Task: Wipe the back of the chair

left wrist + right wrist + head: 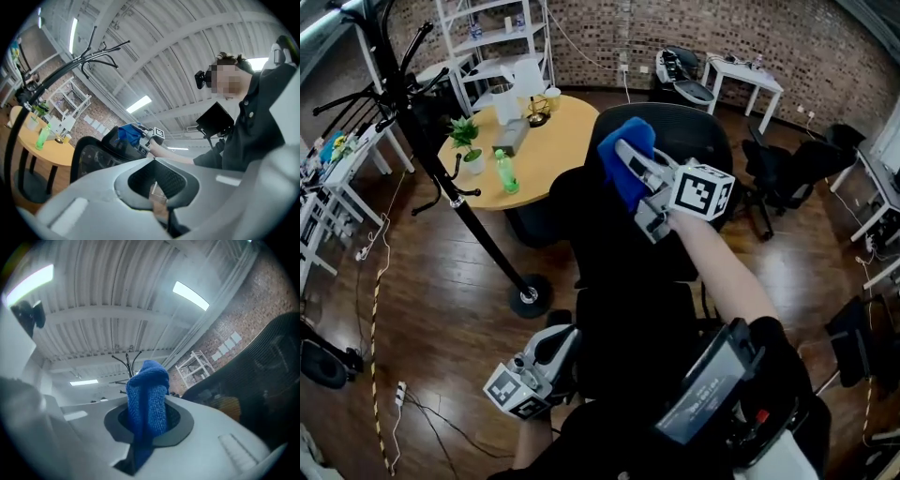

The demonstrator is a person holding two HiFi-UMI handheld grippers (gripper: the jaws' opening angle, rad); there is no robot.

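A black office chair stands in front of me, its mesh back (698, 131) rising at the middle of the head view. My right gripper (630, 159) is shut on a blue cloth (633, 131), held at the top left edge of the chair back. In the right gripper view the blue cloth (147, 394) sticks up from between the jaws, with the chair back (262, 371) to the right. My left gripper (562, 339) hangs low by the chair's seat, its jaws shut with nothing seen between them. Looking up from there, the left gripper view catches the chair back (93, 157) and the blue cloth (127, 135).
A round wooden table (562, 131) behind the chair carries a green bottle (505, 172) and a potted plant (467, 141). A black coat rack (441, 159) stands left, on its base (530, 298). Another black chair (787, 173) is at right, white shelves (487, 28) at the back.
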